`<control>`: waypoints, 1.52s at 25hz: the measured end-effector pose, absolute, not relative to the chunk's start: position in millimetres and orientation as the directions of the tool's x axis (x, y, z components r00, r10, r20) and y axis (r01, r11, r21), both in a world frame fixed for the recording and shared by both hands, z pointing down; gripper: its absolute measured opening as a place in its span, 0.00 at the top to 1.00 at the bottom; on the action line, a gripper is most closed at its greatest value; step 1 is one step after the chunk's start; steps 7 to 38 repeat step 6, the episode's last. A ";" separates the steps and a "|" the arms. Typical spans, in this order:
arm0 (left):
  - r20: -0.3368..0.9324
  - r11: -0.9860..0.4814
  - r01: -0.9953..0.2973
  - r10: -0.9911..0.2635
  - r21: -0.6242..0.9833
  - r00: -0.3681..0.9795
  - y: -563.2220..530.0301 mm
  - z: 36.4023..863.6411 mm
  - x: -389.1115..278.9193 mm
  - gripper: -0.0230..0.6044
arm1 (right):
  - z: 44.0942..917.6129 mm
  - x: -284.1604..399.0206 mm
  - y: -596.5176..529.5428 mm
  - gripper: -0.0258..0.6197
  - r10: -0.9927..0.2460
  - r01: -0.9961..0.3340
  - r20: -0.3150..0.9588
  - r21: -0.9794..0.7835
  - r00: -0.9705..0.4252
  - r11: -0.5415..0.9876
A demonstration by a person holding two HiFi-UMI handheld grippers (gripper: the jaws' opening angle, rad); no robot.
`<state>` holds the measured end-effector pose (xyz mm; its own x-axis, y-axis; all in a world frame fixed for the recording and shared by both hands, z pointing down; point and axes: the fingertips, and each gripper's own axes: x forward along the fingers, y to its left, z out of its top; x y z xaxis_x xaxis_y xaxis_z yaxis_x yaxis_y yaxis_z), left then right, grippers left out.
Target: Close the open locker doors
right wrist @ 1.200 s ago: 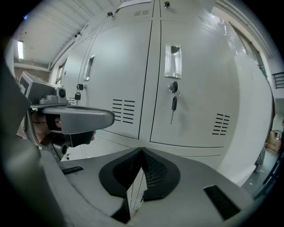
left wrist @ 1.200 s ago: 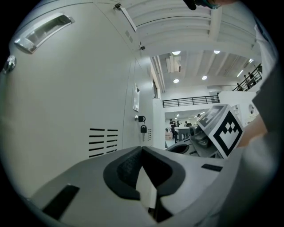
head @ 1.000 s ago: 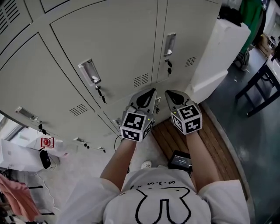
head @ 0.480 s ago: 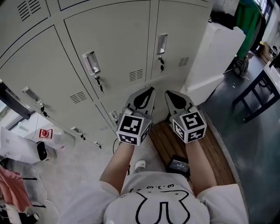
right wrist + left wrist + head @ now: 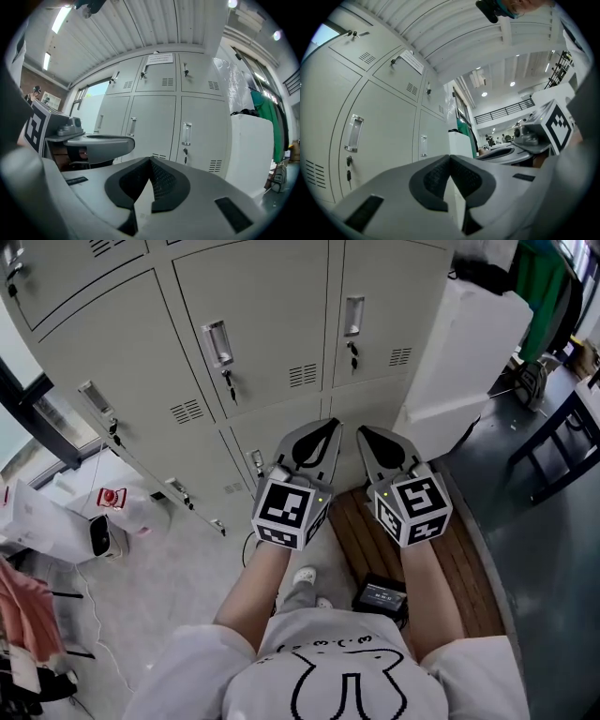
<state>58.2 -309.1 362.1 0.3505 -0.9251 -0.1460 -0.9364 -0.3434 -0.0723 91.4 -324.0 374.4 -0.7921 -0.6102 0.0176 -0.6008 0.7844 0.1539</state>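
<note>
A bank of grey lockers stands in front of me, and every door that shows lies flush with its frame. The middle door carries a recessed handle with a key under it. The door to its right has the same handle. My left gripper and right gripper are held side by side a short way off the lower doors, touching nothing. In the left gripper view the left gripper is shut and empty. In the right gripper view the right gripper is also shut and empty.
A white pillar stands right of the lockers. A wooden board with a black device lies on the floor at my feet. Black table legs are at the right. White bags and a pink cloth lie at the left.
Both grippers have risen together, still shut and side by side. The head view has swung so the lockers sit more squarely ahead, and more of the lower row shows.
</note>
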 end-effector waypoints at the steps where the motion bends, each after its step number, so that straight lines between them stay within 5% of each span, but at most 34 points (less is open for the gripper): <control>1: -0.148 -0.341 -0.937 -0.926 -0.075 0.349 -304.1 360.6 59.3 0.94 | 372.7 91.8 -319.0 0.95 -0.607 -0.598 0.014 0.152 -0.795 0.787; 38: -0.159 -0.334 -0.939 -0.926 -0.083 0.343 -284.2 352.2 65.6 0.94 | 364.8 93.1 -297.0 0.95 -0.589 -0.580 0.006 0.164 -0.808 0.798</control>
